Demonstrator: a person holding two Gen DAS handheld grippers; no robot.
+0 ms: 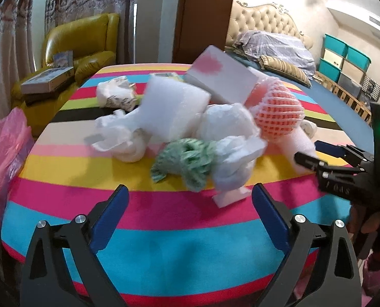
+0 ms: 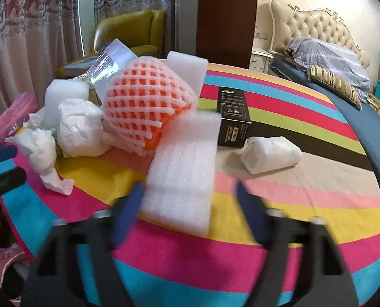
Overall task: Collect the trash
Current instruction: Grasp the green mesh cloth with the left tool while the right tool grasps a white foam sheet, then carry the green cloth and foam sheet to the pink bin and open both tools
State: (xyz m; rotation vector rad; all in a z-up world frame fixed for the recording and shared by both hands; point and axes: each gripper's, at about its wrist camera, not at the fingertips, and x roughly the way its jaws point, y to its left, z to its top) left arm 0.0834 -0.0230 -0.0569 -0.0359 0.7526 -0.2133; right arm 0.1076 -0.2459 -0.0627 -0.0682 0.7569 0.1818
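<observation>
White foam sheet [image 2: 182, 176] between hand-held gripper [image 2: 190, 199] jaws

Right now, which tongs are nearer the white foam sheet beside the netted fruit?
Right. The right tongs straddle the foam sheet's near end, pads not pressing. The left tongs hover over by the green wrapper, clear of it.

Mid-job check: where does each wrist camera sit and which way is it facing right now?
Left wrist: on the left gripper, angled down over the striped table at the trash pile; own open fingers below, right gripper at right edge.
Right wrist: on the right gripper, angled down at the foam sheet; own blurred fingers, left gripper at left edge.
Shared: orange net, table, bed.
</observation>
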